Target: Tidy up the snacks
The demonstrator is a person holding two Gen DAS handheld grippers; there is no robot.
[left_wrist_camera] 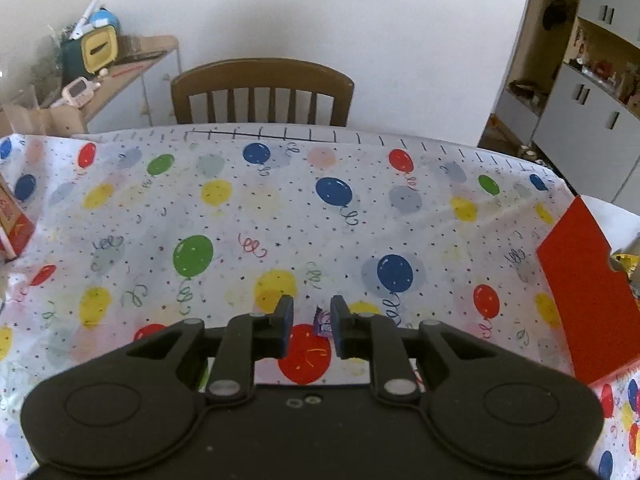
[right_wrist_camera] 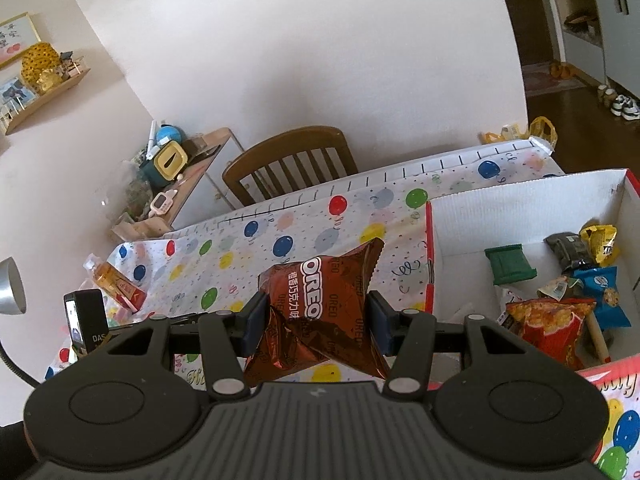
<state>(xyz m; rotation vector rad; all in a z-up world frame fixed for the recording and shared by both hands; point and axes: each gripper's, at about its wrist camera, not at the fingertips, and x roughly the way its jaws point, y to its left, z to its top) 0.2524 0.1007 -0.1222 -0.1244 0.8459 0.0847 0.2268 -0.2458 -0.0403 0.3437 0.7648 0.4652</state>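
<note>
The right gripper (right_wrist_camera: 316,320) clamps a brown Oreo packet (right_wrist_camera: 320,304) between its 2 pads, lifted above the balloon-print tablecloth (right_wrist_camera: 280,236) just left of the open snack box (right_wrist_camera: 520,200). The red edge of the box's near-left wall (right_wrist_camera: 430,248) stands beside the packet. Inside the box lie several snacks, among them a red chip bag (right_wrist_camera: 548,324), a blue cookie pack (right_wrist_camera: 608,300) and a green pack (right_wrist_camera: 510,266), with bare white floor left at the near-left corner. The left gripper (left_wrist_camera: 311,326) hovers over a wide, unoccupied stretch of cloth, its jaws nearly closed; a small purple wrapper (left_wrist_camera: 322,322) shows in the gap, possibly pinched, though the view is too tight to be sure. A red flap of the box (left_wrist_camera: 580,288) borders that open stretch on the right, and a wooden chair (left_wrist_camera: 262,92) stands at the table's far edge.
</note>
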